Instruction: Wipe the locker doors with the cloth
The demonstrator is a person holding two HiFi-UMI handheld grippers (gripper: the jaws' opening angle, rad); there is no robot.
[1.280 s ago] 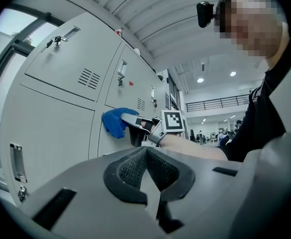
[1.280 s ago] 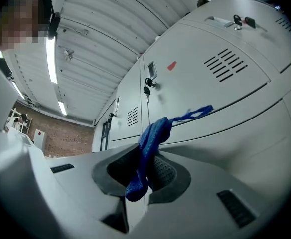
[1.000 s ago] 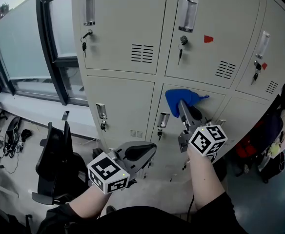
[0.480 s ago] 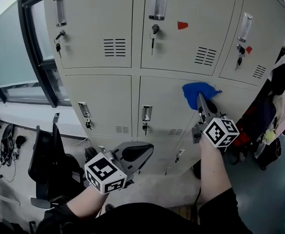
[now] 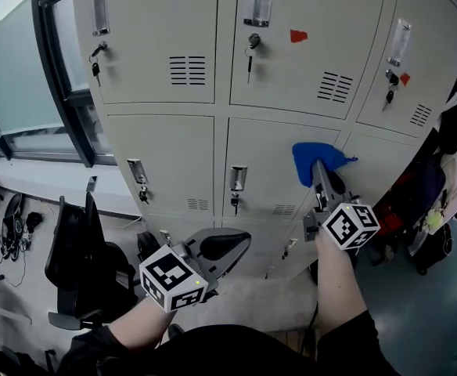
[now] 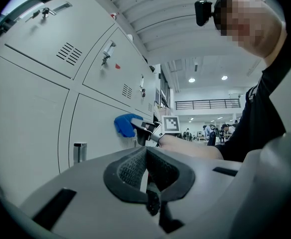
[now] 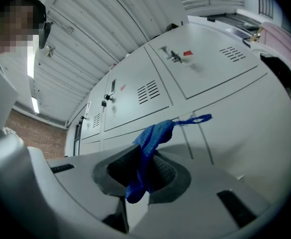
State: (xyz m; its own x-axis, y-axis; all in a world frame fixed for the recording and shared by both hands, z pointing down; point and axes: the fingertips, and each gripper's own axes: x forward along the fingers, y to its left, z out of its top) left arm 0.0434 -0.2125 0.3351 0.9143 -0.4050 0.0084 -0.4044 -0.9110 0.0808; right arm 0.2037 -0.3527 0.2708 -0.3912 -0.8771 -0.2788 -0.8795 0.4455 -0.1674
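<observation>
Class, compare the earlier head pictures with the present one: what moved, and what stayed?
The right claw, shut on the blue cloth, swept it rightward across the lower middle locker door, from beside the handle to the right edge. The left claw stayed low, shut and empty.

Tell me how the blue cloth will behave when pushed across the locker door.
Probably floppy: the blue cloth droops in folds out of the right gripper, with a loose loop sticking out. Likely light, since a pinch on one part carries it all. Bunched against the locker door, it should fold and drag rather than slide stiffly.
</observation>
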